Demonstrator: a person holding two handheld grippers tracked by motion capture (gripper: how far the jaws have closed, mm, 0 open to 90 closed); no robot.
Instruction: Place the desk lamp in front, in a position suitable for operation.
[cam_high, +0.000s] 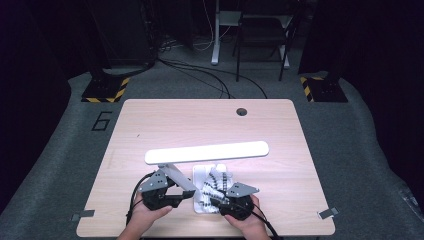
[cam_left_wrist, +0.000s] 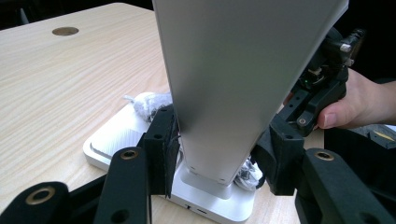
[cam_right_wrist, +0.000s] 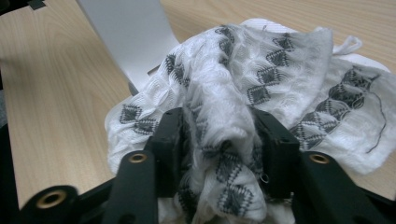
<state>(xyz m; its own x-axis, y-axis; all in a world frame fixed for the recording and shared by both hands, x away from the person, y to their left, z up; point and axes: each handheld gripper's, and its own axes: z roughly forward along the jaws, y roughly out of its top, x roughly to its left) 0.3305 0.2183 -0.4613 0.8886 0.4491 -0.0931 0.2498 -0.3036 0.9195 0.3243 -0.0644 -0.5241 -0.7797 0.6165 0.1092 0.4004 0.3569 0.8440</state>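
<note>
Pale wooden counter (cam_high: 150, 125) carries one white desk lamp (cam_high: 207, 152); one patterned cloth (cam_right_wrist: 261, 79) lies bunched on its base; left gripper (cam_left_wrist: 217, 154) fingers clench the lamp's stem; right gripper (cam_right_wrist: 219, 140) fingers pinch a cloth fold, hiding the base beneath.

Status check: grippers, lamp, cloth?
Left gripper clamped on white desk lamp's flat arm. Right gripper pinching bunched white cloth with grey diamond pattern, which lies on the lamp's white base. Nothing in the way on wooden table.
</note>
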